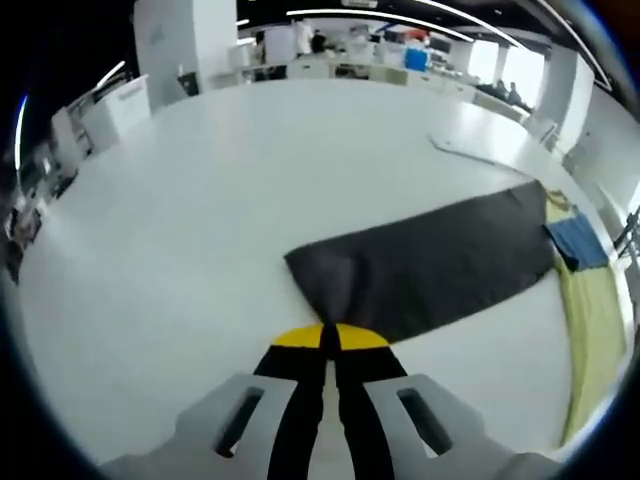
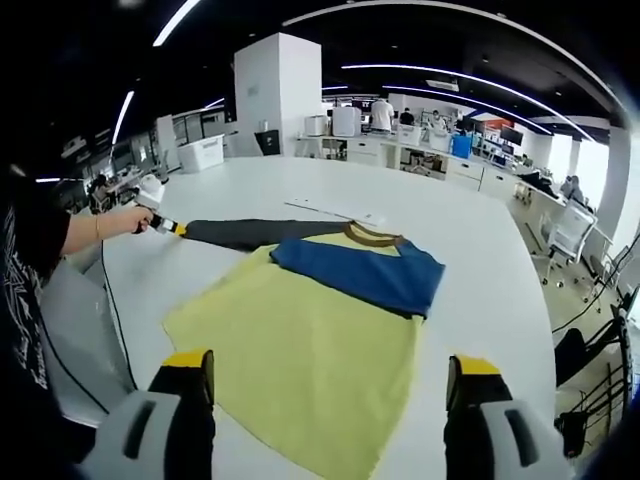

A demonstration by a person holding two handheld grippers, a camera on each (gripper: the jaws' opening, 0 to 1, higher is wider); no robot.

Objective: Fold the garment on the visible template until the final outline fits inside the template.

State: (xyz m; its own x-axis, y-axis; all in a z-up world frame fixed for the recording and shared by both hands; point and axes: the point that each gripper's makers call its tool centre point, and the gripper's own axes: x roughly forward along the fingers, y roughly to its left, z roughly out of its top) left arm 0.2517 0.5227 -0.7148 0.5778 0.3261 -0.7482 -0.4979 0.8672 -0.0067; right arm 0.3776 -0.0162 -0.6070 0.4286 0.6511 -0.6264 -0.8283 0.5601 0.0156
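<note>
- While the left gripper (image 1: 330, 345) has its yellow-tipped jaws pressed together, they're pinching the cuff end of the garment's dark grey sleeve (image 1: 430, 265), which runs flat across the white table (image 1: 200, 230) away from the jaws.
- Same thing shows up in the right gripper view: the left gripper (image 2: 168, 227) sits at the far tip of that sleeve (image 2: 250, 233), held by the person's hand (image 2: 135, 218), with the sleeve pulled out straight to the side.
- Right gripper (image 2: 330, 385) is wide open, jaws well apart, holding nothing, hovering over the near hem of the garment (image 2: 310, 360).
- Garment is a pale yellow shirt lying flat on the table, brownish collar at the far end.
- Its blue sleeve (image 2: 365, 272) is folded in across the chest, just below the collar.
- In the left gripper view, a strip of the yellow body (image 1: 592, 320) and a bit of blue show at the right edge.
- Can't pick out a template outline on the table.
- Office desks and a white pillar (image 2: 278, 95) sit well behind the table.
</note>
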